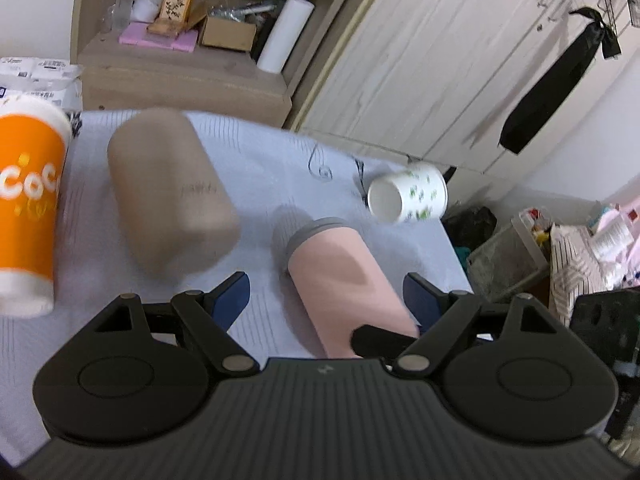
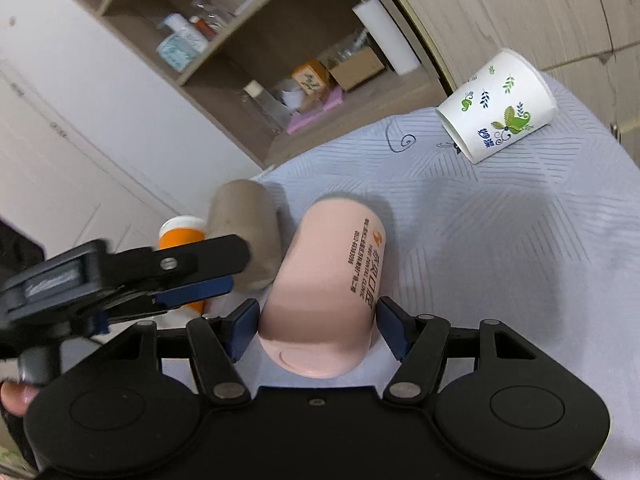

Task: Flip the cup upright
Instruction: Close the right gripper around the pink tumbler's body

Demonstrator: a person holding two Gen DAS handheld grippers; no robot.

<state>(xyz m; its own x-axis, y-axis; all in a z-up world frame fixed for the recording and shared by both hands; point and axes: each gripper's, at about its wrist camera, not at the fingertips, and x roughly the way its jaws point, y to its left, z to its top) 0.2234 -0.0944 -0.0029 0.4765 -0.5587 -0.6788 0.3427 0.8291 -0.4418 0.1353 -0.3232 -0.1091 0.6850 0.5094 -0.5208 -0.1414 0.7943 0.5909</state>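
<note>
A pink cup lies on its side on the pale blue cloth. My left gripper is open, its blue pads on either side of the cup's lower end, not touching it. In the right wrist view the pink cup lies with its base toward the camera. My right gripper stands open around that base, with small gaps at both pads. The left gripper's finger reaches in from the left, above the cloth.
A taupe cup lies on its side, an orange paper cup at the left, and a white floral paper cup lies on its side near the cloth's far edge. A shelf unit stands behind. Clutter sits at the right.
</note>
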